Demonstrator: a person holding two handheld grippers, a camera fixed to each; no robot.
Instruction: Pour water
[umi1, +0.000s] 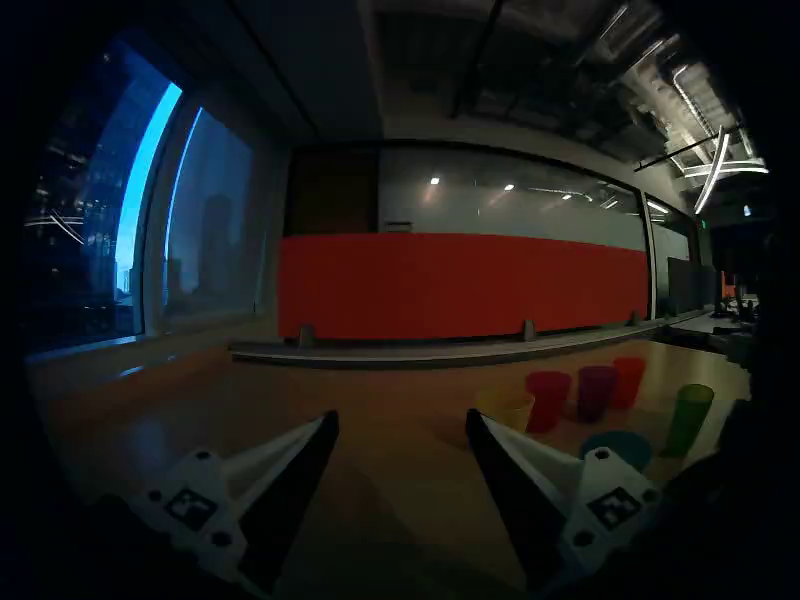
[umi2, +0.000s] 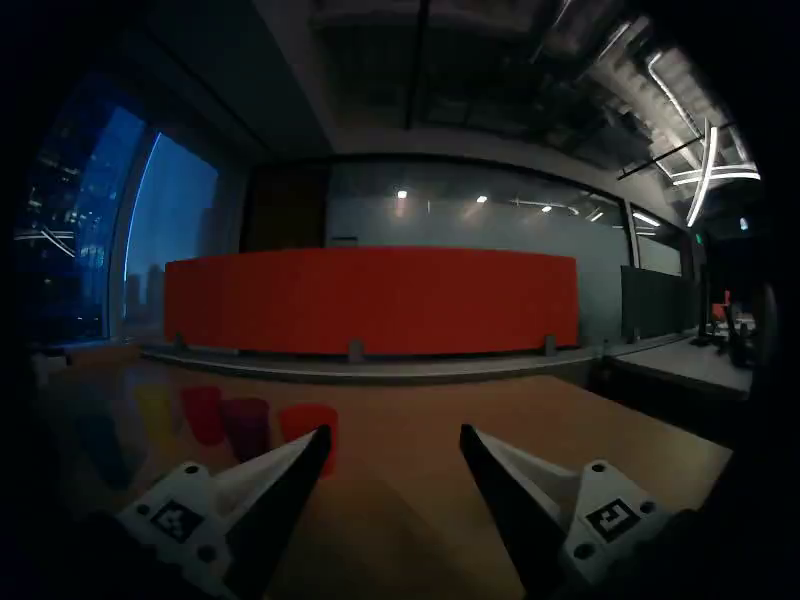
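— What was hard to make out from where you stood?

— Plenty; the room was dim. In the left gripper view the blue cup (umi1: 615, 440) sat nearest, its lower side cut off by the finger (umi1: 520, 480) in front of it. The green cup (umi1: 690, 418) stood just beside it, toward the table's right edge, where everything sank into shadow. I could not tell whether any cup held water.

— And the other cups?

— Behind those stood a row on the wooden table (umi1: 400, 395), well short of its far edge: a yellow cup (umi1: 505, 408), a red cup (umi1: 547, 398), a purple cup (umi1: 595, 390) and an orange cup (umi1: 628, 380). They were close together, and some overlapped. In the right gripper view that row lay off to the left. The orange one was partly behind a fingertip, and the yellow and blue were little more than smudges.

— The claws?

— The left gripper (umi1: 400, 418) was spread wide and gripped nothing, with bare tabletop between its fingers. The right gripper (umi2: 395, 432) was just as wide and just as empty.

— Beyond the table?

— A red partition (umi1: 460, 285) ran along the far edge with a glass wall (umi1: 500, 195) above it. There was a window (umi1: 150, 230) on the left showing a dusky sky, and strip lights (umi1: 715, 170) high on the right.
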